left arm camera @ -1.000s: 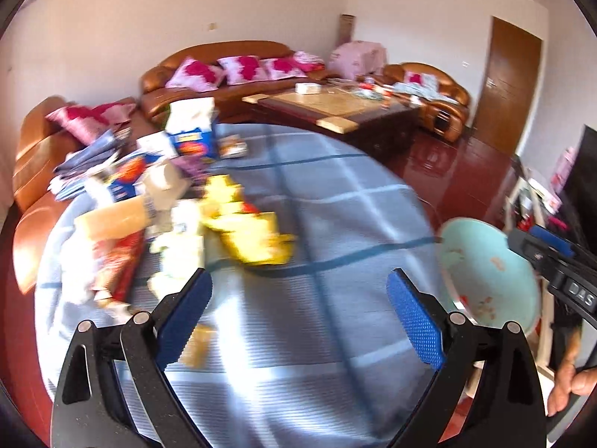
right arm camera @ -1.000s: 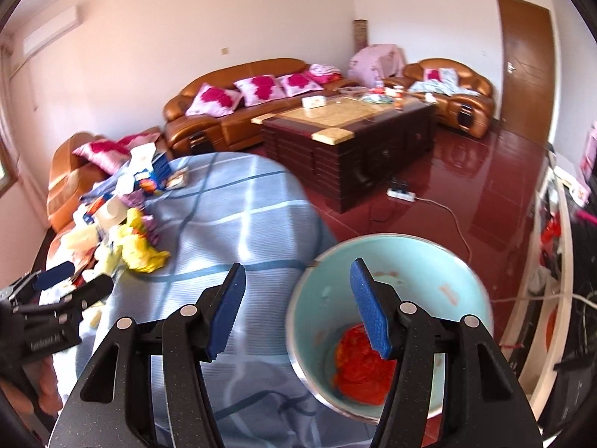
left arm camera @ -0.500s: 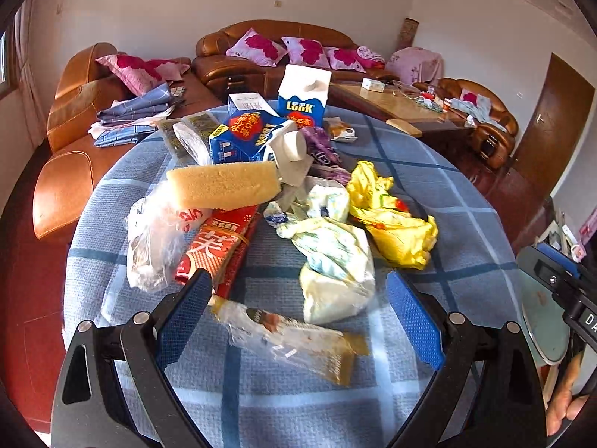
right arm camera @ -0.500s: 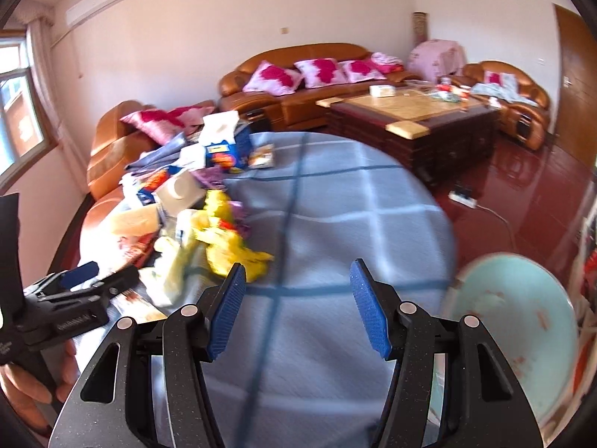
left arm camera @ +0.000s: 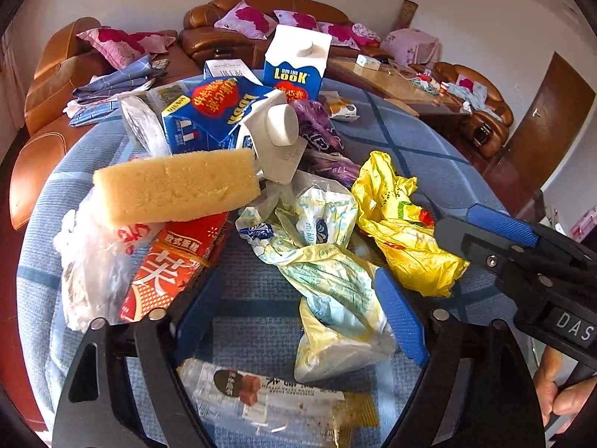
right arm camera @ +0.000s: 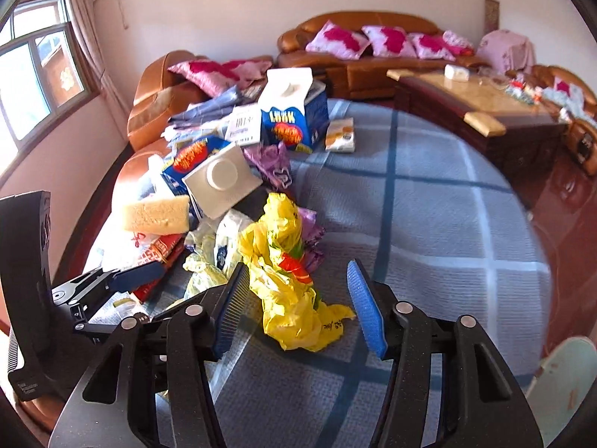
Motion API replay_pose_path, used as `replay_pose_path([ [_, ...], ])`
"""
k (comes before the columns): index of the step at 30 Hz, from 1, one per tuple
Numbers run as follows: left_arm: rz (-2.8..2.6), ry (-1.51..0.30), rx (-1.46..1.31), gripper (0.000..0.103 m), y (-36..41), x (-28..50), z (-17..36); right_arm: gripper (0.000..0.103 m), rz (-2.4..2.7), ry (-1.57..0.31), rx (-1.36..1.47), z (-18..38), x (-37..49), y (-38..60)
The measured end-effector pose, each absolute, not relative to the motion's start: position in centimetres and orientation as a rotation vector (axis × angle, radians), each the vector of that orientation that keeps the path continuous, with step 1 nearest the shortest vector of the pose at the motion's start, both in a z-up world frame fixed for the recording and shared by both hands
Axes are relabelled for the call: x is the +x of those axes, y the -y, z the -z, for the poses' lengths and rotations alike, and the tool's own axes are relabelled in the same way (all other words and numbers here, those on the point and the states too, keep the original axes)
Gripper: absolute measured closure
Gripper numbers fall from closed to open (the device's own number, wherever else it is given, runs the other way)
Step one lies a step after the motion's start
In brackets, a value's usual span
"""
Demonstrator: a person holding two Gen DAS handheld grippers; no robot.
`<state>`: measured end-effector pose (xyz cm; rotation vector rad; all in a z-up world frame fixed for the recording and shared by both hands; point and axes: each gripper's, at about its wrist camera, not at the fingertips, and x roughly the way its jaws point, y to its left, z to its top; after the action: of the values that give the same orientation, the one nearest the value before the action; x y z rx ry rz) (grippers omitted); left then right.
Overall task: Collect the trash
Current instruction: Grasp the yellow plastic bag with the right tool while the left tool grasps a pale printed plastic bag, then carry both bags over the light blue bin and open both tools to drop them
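1. left gripper (left arm camera: 298,317): jaws spread wide, nothing between the pads. it hangs low over the near edge of the trash pile, with the pale green-and-white wrapper (left arm camera: 328,280) lying in the gap between the fingers, not touched.
2. a clear snack wrapper (left arm camera: 268,395) with brown print lies flat on the cloth just under the left gripper, nearest the camera.
3. right gripper (right arm camera: 298,306): jaws wide apart, holding nothing. the crumpled yellow plastic bag (right arm camera: 287,280) sits between its two blue pads (right arm camera: 363,306); contact with either pad cannot be told.
4. trash location: all heaped on the left half of the round table (right arm camera: 429,224), which has a blue plaid cloth.
5. pile contents, left wrist view: yellow sponge block (left arm camera: 175,184) on top of a red food packet (left arm camera: 168,265); clear plastic bag (left arm camera: 89,261) beside the packet; blue-and-white carton (left arm camera: 224,115) on its side, cap toward camera; second carton (left arm camera: 296,63) upright behind it; purple wrapper (left arm camera: 321,138) between cartons and yellow bag.
6. pale green basin (right arm camera: 563,384) at the right edge of the right wrist view, beside the table.
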<state>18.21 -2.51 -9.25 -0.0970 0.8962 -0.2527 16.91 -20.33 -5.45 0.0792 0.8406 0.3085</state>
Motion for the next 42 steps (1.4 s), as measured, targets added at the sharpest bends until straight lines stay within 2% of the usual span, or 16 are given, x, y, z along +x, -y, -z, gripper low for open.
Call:
replay_pose_path([
  [4,0.26,-0.922,-0.098,0.04,2.3,18.7,10.0,0.049,-0.351,-0.913,0.135,7.0,18.3,20.5],
  [6,0.276,-0.926,-0.107,0.056,2.2,18.7,10.1,0.055,-0.354,-0.94,0.147,7.9,18.7,20.5],
  [8,0.294,-0.926,-0.117,0.065,2.3,18.5,10.1,0.06,-0.357,-0.962,0.167,8.5,19.0,20.6],
  [10,0.283,-0.917,-0.109,0.066,2.3,18.3,10.0,0.068,-0.363,-0.969,0.188,8.7,19.0,20.7],
  [15,0.289,-0.895,-0.108,0.069,2.5,17.4,9.4,0.079,-0.35,-0.957,0.169,8.1,17.7,20.6],
  [23,0.312,-0.793,-0.085,0.069,3.0,14.8,5.8,0.079,-0.284,-0.787,0.255,3.6,11.9,24.0],
  [36,0.403,-0.748,0.009,0.069,9.2,10.1,3.5,0.079,-0.111,-0.691,0.309,1.5,4.3,30.1],
  [42,0.481,-0.727,0.089,0.069,14.1,7.7,2.6,0.079,-0.002,-0.679,0.242,0.5,1.1,34.2],
])
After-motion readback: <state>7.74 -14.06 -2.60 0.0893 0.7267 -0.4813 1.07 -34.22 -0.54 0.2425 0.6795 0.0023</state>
